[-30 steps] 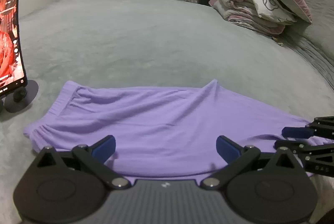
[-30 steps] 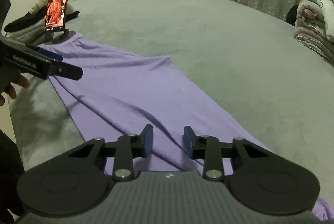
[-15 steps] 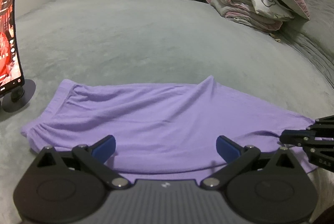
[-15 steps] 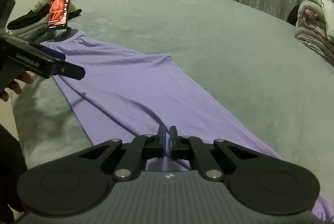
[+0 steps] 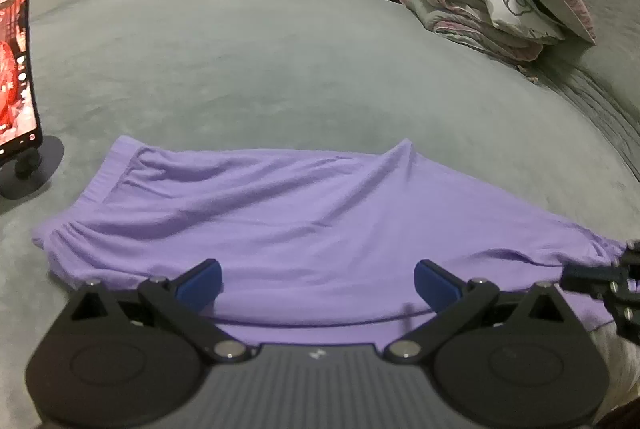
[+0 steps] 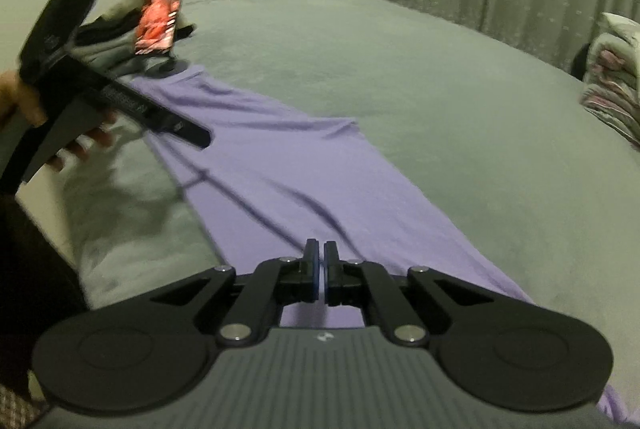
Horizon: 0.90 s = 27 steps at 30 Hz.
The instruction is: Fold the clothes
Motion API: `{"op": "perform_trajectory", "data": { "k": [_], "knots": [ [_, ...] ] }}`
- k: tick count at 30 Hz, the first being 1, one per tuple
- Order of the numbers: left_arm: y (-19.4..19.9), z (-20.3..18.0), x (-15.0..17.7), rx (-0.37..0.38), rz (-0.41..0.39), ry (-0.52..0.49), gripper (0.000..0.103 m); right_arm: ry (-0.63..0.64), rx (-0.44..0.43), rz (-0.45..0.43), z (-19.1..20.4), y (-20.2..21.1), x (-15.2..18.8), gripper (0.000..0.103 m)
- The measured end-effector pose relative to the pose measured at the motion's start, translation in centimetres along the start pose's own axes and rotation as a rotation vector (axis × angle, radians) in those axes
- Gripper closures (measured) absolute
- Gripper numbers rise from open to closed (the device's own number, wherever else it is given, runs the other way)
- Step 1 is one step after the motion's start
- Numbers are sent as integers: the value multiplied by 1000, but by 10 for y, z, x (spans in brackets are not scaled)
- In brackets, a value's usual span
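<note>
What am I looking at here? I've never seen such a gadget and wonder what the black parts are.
There is no robot: a person holds a two-fingered tool in each hand, with a camera on each looking along its jaws. One picture is from the left gripper, whose jaws stand wide open above a purple garment spread on a grey bed. The other is from the right gripper; its jaws have just been closing and appear to pinch the garment's end, where the cloth gathers. A phone on a stand and folded bedding are also on the bed.
</note>
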<state>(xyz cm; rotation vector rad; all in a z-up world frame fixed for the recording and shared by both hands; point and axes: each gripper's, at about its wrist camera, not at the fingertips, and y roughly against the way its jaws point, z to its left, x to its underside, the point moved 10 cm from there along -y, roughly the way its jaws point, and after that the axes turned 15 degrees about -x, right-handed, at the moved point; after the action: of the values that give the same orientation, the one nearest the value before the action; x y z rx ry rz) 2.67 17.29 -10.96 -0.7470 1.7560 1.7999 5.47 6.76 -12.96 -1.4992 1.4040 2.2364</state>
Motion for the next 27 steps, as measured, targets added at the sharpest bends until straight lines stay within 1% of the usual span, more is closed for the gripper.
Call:
{"op": "perform_trajectory", "data": {
  "k": [1, 4, 6, 7, 8, 13, 23, 24, 26, 27],
  "knots": [
    [0, -2, 0, 2, 1, -3, 0, -11, 11, -2, -4, -2, -1, 88],
    [-1, -8, 2, 12, 2, -19, 0, -31, 36, -1, -13, -7, -5, 87],
    [-1, -13, 2, 18, 2, -32, 0, -40, 47, 0, -17, -12, -8, 82],
    [-1, -15, 2, 22, 1, -38, 0, -45, 53, 2, -19, -15, -9, 72],
    [-1, -17, 3, 25, 0, -45, 0, -48, 58, 1, -19, -17, -10, 66],
    [2, -23, 4, 43, -8, -78, 0, -49, 61, 14, -21, -31, -12, 66],
    [0, -22, 10, 37, -10, -106, 0, -53, 50, 43, -25, -46, -10, 66],
    [0, -21, 10, 37, -9, -107, 0, -54, 47, 44, -25, -46, -10, 69],
    [1, -22, 12, 36, -9, -110, 0, -49, 38, 47, -24, -48, -11, 87],
    [1, -22, 12, 36, -9, -112, 0, -44, 37, 47, -23, -48, -11, 91]
  ]
}}
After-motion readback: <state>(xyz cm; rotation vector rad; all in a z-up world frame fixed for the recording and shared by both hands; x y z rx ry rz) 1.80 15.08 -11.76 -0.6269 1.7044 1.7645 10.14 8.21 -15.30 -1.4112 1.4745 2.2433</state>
